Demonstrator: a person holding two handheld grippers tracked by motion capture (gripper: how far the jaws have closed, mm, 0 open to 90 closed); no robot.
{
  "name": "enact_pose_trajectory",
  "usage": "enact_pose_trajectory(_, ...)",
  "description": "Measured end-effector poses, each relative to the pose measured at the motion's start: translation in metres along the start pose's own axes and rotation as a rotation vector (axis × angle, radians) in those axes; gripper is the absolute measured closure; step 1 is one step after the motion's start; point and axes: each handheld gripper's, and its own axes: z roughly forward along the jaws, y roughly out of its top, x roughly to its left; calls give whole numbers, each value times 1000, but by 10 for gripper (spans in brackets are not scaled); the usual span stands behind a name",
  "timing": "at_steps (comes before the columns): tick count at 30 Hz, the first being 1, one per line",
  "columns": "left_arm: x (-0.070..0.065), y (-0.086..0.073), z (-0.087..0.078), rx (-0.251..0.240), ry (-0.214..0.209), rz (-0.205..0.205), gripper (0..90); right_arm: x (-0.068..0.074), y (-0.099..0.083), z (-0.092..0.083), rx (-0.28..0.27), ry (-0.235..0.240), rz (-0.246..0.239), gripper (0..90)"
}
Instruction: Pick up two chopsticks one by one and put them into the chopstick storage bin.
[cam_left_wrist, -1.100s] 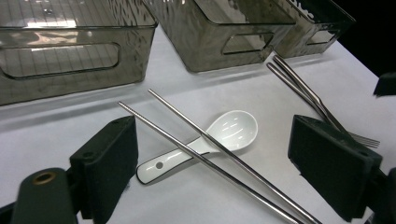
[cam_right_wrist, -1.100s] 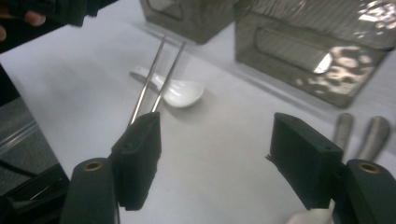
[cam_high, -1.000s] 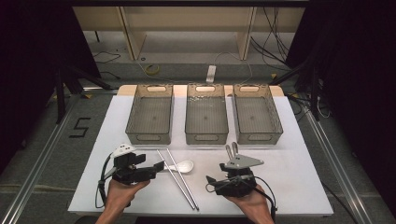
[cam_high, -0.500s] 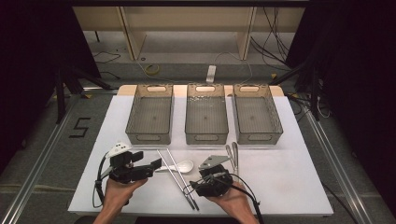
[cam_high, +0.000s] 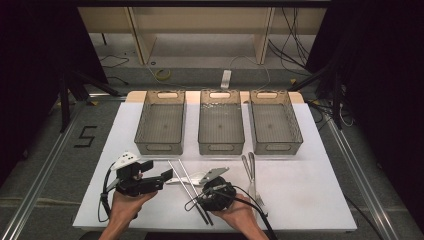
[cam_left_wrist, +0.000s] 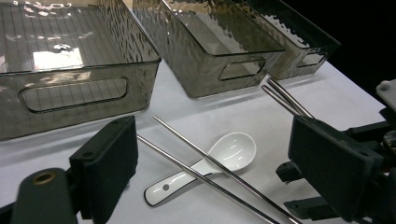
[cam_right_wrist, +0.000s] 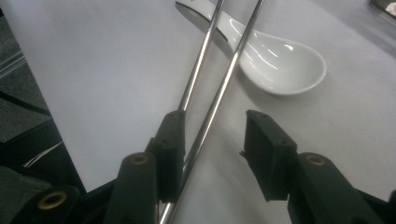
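The right tool (cam_right_wrist: 212, 154) hangs low over the table (cam_high: 310, 200) near its front edge, jaws apart and just now closing. One metal chopstick (cam_right_wrist: 219, 93) runs up between them; the second chopstick (cam_right_wrist: 198, 60) passes by the left jaw, and whether that jaw touches it I cannot tell. Neither pad clearly presses on the rod between them. In the high view the two chopsticks (cam_high: 190, 187) lie side by side, slanting from the middle of the table toward its front edge, with the right tool (cam_high: 196, 202) over their near ends.

The white ceramic spoon (cam_right_wrist: 280, 63) lies just beyond, its handle under both chopsticks.

The left tool (cam_high: 167, 175) sits near the front left corner, jaws wide apart and holding nothing, pointing at the spoon.

A pair of metal forks (cam_high: 251, 175) lies to the right. Three clear bins (cam_high: 220, 125) stand in a row along the back edge.
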Motion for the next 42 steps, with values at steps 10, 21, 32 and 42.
enact_pose_trajectory(10,0,0,-1,-2,-3,-4,150,1,5,11,36,-5,-7,623)
enact_pose_trajectory(21,0,1,-1,-12,-20,-5,150,0,7,21,63,-32,-22,641)
enact_pose_trajectory(32,0,1,-2,-16,-38,-9,151,-2,7,23,71,-56,-29,743)
enact_pose_trajectory(42,1,1,-2,-13,-63,-22,151,-5,7,23,61,-75,-1,842)
